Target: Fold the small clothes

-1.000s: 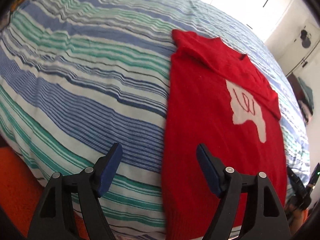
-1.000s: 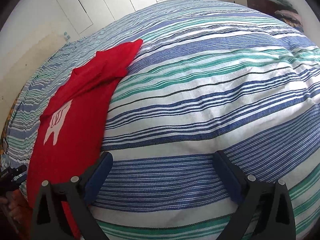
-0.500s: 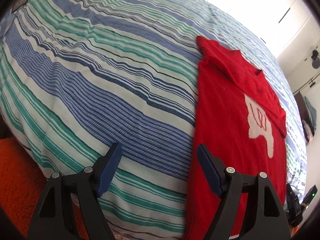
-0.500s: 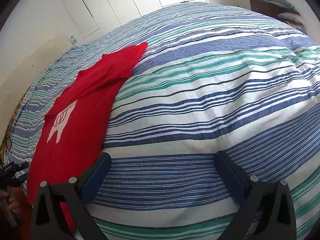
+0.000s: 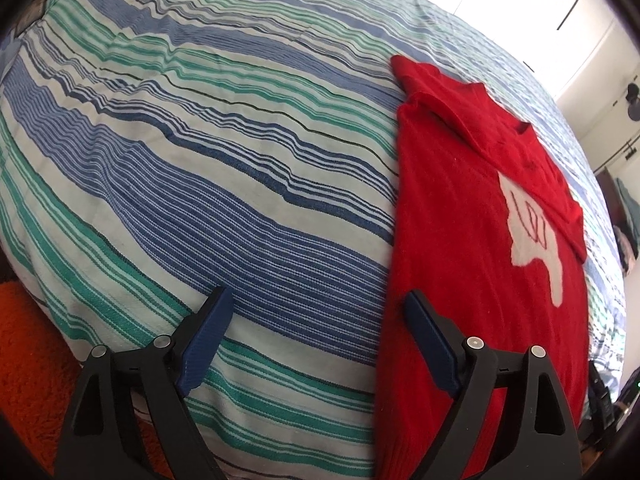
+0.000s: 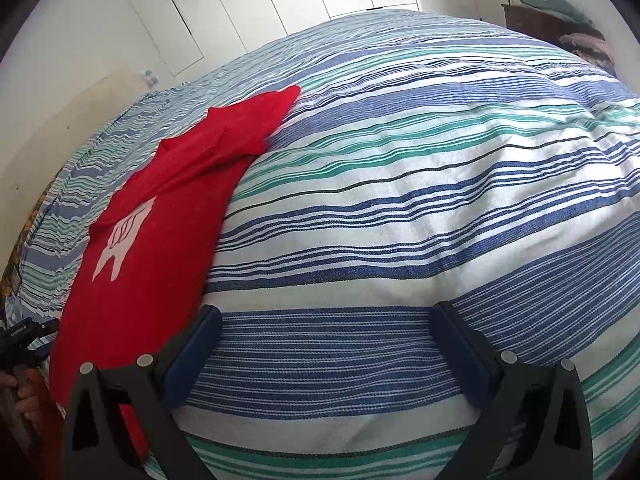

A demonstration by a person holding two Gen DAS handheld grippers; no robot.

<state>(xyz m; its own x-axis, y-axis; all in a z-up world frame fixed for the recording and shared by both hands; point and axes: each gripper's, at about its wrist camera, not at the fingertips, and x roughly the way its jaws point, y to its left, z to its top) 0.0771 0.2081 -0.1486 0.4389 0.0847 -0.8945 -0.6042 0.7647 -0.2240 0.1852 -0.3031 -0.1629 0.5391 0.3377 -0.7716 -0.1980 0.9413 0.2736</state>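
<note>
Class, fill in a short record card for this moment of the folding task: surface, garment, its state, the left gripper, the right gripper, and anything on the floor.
surface: striped bedcover, blue, green and white
garment: red sweater with a white motif on its front
garment state: lying flat on the bedcover, both sleeves folded in across the chest, body not yet folded
left gripper: open, empty, over the sweater's edge near its hem
right gripper: open, empty, over bare bedcover beside the sweater
floor: orange rug beside the bed
</note>
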